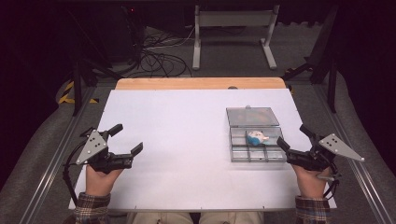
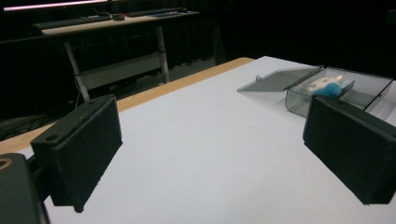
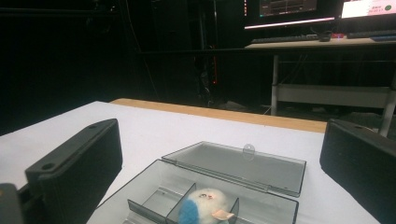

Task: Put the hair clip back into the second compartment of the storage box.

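White table (image 1: 177, 140) w/ wood far edge, dark room, desk legs (image 1: 233, 32) far; both grippers, left (image 1: 127, 140) & right (image 1: 293, 137), jaws apart, empty; open box (image 1: 254, 137) at right holds maybe a plush toy (image 1: 257, 137).

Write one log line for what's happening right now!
left gripper: open, idle | right gripper: open, beside box | box: lid open | plush toy: inside

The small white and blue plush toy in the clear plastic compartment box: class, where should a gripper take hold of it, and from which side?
Grip the small white and blue plush toy across its rounded body, coming from above. It sits in a compartment of the clear plastic compartment box, whose dividers and walls block a sideways approach, while the opened lid lies flat behind. The right gripper, open beside the box, seems best placed.
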The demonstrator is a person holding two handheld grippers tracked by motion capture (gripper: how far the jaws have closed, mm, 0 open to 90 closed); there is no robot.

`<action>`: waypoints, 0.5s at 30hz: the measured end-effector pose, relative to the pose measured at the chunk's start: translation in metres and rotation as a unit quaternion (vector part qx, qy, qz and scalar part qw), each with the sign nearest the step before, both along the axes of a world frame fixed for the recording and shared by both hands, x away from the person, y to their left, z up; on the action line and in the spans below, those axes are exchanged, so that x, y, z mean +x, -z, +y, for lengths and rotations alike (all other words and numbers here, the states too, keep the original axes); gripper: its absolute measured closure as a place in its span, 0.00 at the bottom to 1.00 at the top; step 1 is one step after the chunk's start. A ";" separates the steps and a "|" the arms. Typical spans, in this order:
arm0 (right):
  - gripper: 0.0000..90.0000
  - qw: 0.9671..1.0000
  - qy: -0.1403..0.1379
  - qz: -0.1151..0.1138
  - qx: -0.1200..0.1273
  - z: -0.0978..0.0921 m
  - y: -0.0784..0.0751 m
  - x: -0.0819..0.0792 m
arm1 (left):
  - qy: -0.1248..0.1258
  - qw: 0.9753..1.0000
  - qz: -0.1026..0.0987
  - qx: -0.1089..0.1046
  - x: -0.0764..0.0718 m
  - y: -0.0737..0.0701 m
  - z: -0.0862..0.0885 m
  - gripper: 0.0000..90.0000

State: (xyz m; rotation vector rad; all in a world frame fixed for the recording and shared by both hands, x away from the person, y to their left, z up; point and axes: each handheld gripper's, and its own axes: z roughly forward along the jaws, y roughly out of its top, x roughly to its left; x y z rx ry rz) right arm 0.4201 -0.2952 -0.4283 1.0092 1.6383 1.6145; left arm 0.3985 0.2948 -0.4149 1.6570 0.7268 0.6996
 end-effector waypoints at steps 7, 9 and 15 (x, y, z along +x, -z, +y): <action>0.00 1.000 -0.008 -0.007 0.021 -0.007 0.002 -0.001 | -0.004 1.000 -0.003 -0.001 0.000 0.000 0.002 0.05; 0.00 0.999 -0.009 -0.008 0.029 -0.009 0.003 0.000 | -0.006 1.000 -0.004 -0.003 -0.001 -0.001 0.002 0.05; 0.00 1.000 -0.008 -0.008 0.023 -0.008 0.003 0.000 | -0.005 1.000 -0.003 -0.002 -0.001 -0.001 0.002 0.05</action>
